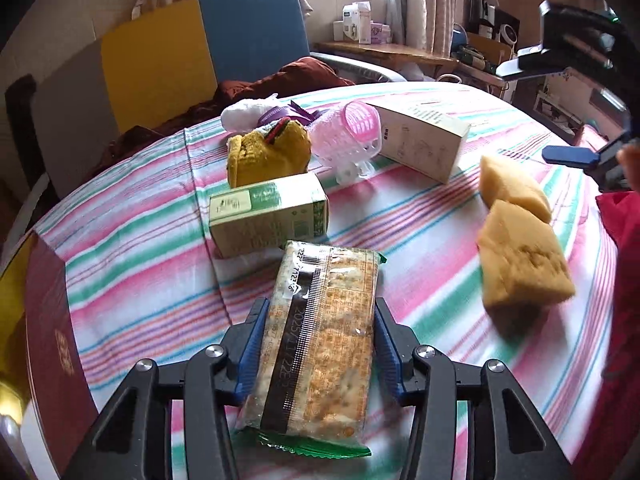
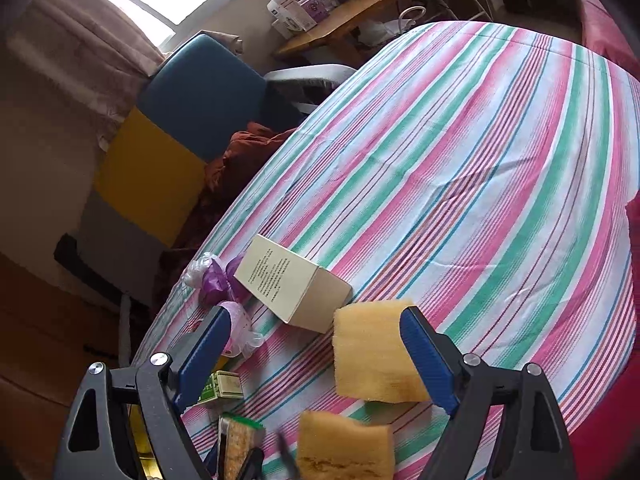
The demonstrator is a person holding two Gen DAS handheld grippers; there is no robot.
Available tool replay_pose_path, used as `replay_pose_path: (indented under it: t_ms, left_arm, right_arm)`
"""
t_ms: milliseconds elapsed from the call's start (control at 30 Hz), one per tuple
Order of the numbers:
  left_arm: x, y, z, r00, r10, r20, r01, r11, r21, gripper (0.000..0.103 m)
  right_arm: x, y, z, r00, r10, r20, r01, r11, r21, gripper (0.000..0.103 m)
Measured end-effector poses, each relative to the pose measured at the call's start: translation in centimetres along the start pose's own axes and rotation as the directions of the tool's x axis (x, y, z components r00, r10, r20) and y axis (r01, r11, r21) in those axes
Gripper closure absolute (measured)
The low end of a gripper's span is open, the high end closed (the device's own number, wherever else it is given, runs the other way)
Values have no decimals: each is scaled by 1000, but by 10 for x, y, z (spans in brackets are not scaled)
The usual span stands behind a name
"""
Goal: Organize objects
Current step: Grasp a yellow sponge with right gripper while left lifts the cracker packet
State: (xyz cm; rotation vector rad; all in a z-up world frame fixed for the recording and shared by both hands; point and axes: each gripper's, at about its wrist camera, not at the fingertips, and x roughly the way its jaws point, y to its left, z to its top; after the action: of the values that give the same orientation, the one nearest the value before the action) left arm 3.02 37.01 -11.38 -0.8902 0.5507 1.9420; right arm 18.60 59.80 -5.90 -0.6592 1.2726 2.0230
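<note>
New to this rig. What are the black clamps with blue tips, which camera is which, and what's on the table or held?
There is no robot arm here: a person holds a two-finger gripper in each hand, with a fisheye camera on each looking along its blue fingers.

The left wrist view shows the left gripper closed on a cracker packet. Beyond it on the striped tablecloth lie a green carton, a yellow knitted item, a pink plastic basket, a beige box and two sponges, which look blurred.

The right wrist view looks down steeply. The right gripper is open; the upper sponge sits between its fingers, but against the right one only.
</note>
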Motion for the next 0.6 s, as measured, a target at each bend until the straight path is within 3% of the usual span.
replay_pose_path:
  t_ms: [133, 433, 600]
  left_arm:
    - [-2, 2, -4, 1000, -13, 17, 13, 1000, -2, 53]
    - [-3, 2, -7, 999, -19, 32, 19, 1000, -4, 52]
    - [-2, 0, -7, 999, -11, 33, 11, 1000, 2, 52]
  right_arm:
    - [4, -3, 0, 997, -72, -7, 72, 997, 9, 15]
    - [8, -1, -1, 989, -148, -18, 148, 989, -12, 15]
    - [19, 0, -3, 969, -243, -53, 241, 969, -50, 15]
